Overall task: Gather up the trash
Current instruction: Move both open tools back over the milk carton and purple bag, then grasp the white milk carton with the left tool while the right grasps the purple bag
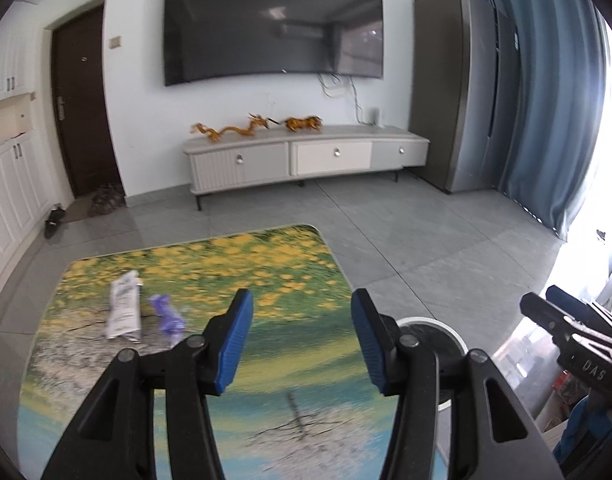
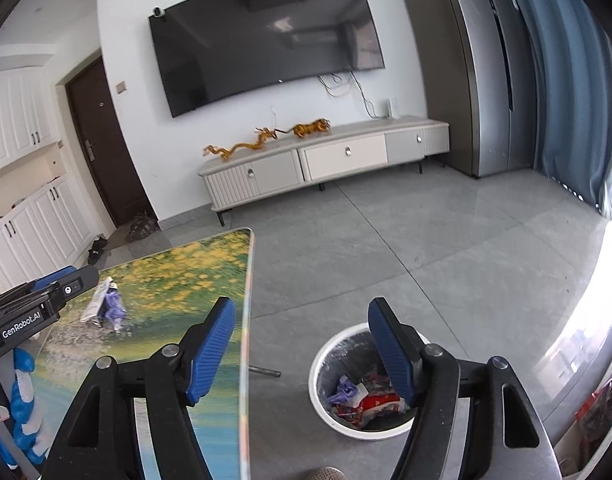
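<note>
A white wrapper (image 1: 124,307) and a crumpled purple wrapper (image 1: 167,314) lie on the left of the flower-print table (image 1: 265,280). They also show in the right wrist view: the white one (image 2: 95,302) and the purple one (image 2: 114,306). My left gripper (image 1: 301,338) is open and empty above the table, to the right of the wrappers. My right gripper (image 2: 301,346) is open and empty past the table's right edge, above the white trash bin (image 2: 326,412). The bin holds red and purple trash (image 2: 366,402). The bin's rim shows in the left wrist view (image 1: 446,330).
A grey tiled floor (image 2: 426,248) spreads beyond the table. A TV cabinet (image 1: 306,156) stands at the far wall under a TV (image 1: 273,26). A fridge (image 1: 446,92) and blue curtains (image 1: 546,112) stand right. White cupboards (image 1: 9,192) and a dark door (image 1: 81,100) stand left.
</note>
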The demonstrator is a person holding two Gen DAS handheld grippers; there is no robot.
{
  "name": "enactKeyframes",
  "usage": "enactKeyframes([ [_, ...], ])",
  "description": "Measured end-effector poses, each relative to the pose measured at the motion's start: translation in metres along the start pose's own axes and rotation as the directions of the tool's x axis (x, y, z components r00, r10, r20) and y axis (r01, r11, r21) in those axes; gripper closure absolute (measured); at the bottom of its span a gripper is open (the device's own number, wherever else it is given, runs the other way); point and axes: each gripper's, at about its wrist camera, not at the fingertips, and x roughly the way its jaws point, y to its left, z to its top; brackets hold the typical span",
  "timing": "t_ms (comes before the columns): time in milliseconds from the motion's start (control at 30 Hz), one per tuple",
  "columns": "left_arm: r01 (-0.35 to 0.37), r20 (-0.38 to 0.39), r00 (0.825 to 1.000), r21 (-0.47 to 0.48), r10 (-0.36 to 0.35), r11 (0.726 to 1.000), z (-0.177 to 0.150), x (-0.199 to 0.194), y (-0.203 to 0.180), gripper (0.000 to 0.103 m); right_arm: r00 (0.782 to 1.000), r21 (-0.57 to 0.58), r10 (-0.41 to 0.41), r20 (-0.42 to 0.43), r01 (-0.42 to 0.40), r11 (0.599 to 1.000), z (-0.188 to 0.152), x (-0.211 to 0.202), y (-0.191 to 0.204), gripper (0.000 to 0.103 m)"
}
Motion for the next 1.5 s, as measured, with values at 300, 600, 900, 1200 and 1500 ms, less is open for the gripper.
enactKeyframes([
  [300,-0.054,0.055,0.997,-0.066,0.057,0.996,-0.010,-0.048,0.054,0.052,0.999,-0.091,0.032,0.032,-0.029,0.995,0.005,-0.017,0.054,0.032],
  [600,-0.083,0.058,0.994,-0.136,0.092,0.987,-0.027,-0.063,0.106,0.052,0.998,-0.178,0.063,0.011,-0.060,0.982,-0.003,-0.014,0.100,0.032],
  [900,-0.100,0.036,0.994,-0.188,0.108,0.977,-0.037,-0.053,0.140,0.052,0.996,-0.248,0.077,-0.034,-0.083,0.965,-0.012,0.005,0.136,0.032],
  [1200,-0.100,-0.016,0.995,-0.220,0.099,0.970,-0.049,-0.029,0.164,0.052,0.991,-0.291,0.094,-0.092,-0.117,0.949,-0.022,0.029,0.156,0.032],
  [1500,-0.117,-0.089,0.992,-0.315,0.093,0.942,-0.044,0.008,0.245,0.039,0.972,-0.367,0.165,-0.168,-0.216,0.905,-0.019,0.068,0.183,0.031],
])
